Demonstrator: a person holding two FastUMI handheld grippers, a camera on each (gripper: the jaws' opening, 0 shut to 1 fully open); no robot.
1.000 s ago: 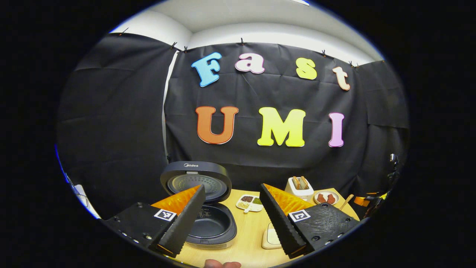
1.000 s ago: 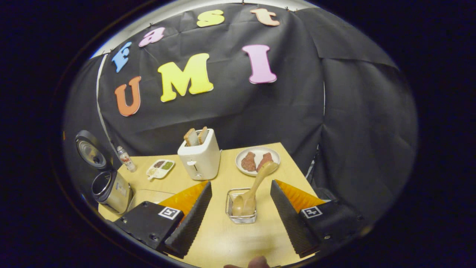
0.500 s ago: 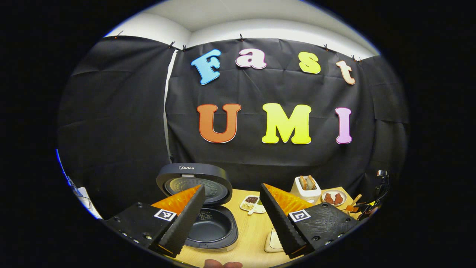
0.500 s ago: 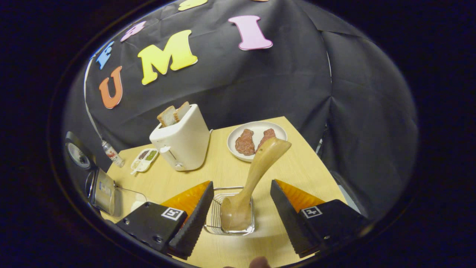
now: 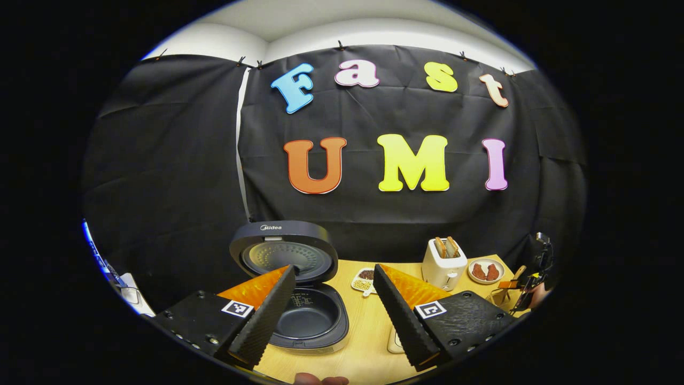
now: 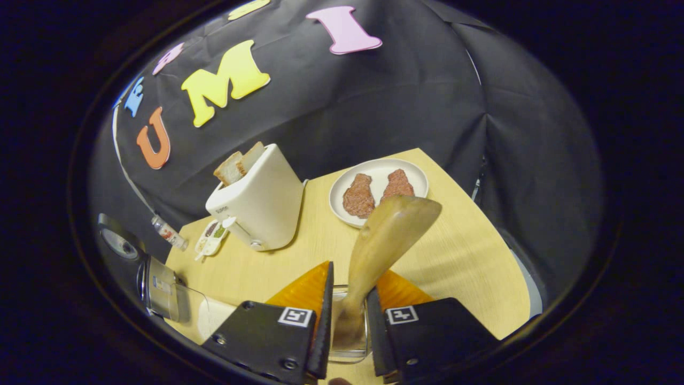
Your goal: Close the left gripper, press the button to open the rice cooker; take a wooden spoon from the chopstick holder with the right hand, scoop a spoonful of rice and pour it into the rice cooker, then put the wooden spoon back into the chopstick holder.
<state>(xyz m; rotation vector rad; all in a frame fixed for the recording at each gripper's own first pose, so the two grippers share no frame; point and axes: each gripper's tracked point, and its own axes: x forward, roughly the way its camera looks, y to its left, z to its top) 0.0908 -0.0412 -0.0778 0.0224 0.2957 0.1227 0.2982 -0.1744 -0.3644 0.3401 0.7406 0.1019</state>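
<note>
The dark rice cooker [image 5: 307, 321] stands with its lid [image 5: 283, 251] swung up and its pot bare. My left gripper [image 5: 334, 268] hovers open in front of it, holding nothing. In the right gripper view, the wooden spoon [image 6: 393, 227] stands bowl-down in the wire chopstick holder [image 6: 347, 355], its broad handle end leaning up to the right. My right gripper [image 6: 350, 278] is shut on the spoon's lower shaft, just above the holder. The cooker [image 6: 160, 280] is far to the left in that view. A pale rice container [image 6: 211, 318] sits beside it.
A white toaster [image 6: 256, 208] with bread slices stands behind the holder. To its right is a plate [image 6: 417, 174] with two pieces of meat. A divided seasoning dish [image 6: 211, 238] and a small bottle [image 6: 168, 232] sit near the back wall. The table's right edge [image 6: 502, 251] is close.
My right gripper came down over the chopstick holder and its fingers closed from wide open onto the wooden spoon. The left gripper stayed open and drifted slightly.
</note>
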